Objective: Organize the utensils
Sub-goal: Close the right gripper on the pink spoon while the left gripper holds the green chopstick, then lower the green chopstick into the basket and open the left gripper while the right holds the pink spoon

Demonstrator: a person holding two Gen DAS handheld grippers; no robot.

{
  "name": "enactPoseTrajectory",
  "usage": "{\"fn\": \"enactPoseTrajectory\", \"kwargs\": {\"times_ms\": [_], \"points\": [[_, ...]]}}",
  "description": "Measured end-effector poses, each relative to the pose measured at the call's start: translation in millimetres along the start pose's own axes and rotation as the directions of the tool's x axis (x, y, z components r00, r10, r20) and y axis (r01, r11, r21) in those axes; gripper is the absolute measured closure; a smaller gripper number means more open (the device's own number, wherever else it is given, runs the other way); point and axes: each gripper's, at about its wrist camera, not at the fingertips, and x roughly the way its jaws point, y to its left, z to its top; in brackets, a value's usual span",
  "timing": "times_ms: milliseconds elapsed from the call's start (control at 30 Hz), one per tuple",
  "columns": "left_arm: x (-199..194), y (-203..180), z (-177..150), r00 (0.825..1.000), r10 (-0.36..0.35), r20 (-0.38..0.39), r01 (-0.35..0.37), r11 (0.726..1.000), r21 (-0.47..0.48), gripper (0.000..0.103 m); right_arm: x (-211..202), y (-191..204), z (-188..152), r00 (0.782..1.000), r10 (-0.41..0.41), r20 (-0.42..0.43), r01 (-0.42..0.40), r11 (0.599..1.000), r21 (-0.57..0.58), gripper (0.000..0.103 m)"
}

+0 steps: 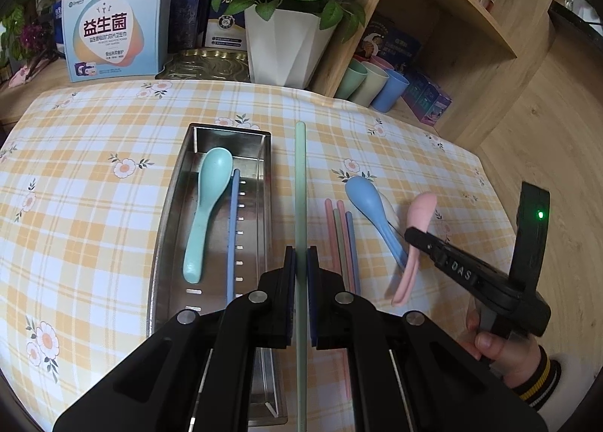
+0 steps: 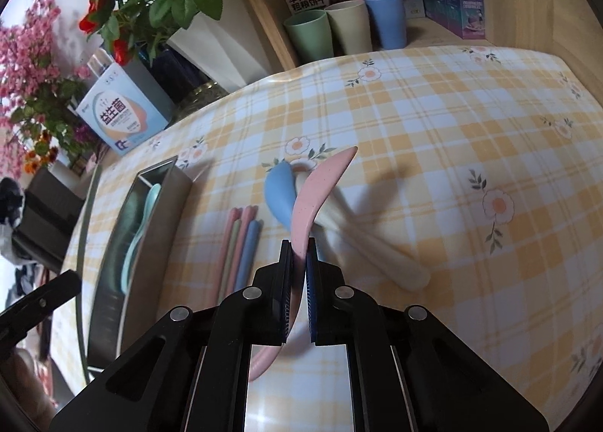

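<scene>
Both cameras ride low, close over the checked tablecloth [image 1: 113, 206], tilted down toward the shelf. Left view centres the steel tray [image 1: 169, 213]; right view has it at left edge [image 2: 109, 273]. Shared: flowerpot [image 1: 286, 43], cups [image 2: 346, 32].

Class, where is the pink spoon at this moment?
The pink spoon is clamped by its handle in the right gripper, beside the blue spoon and right of the metal tray.
</scene>
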Motion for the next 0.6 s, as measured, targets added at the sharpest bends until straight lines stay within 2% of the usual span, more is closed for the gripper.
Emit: {"fn": "enactPoseTrajectory", "kwargs": {"times_ms": [600], "points": [[-17,31,3,0.999,0.036,0.027,-0.035,0.998,-0.051,0.097,-22,17,-7,0.999,0.037,0.018,-0.038,0.999,0.008,0.096]]}}
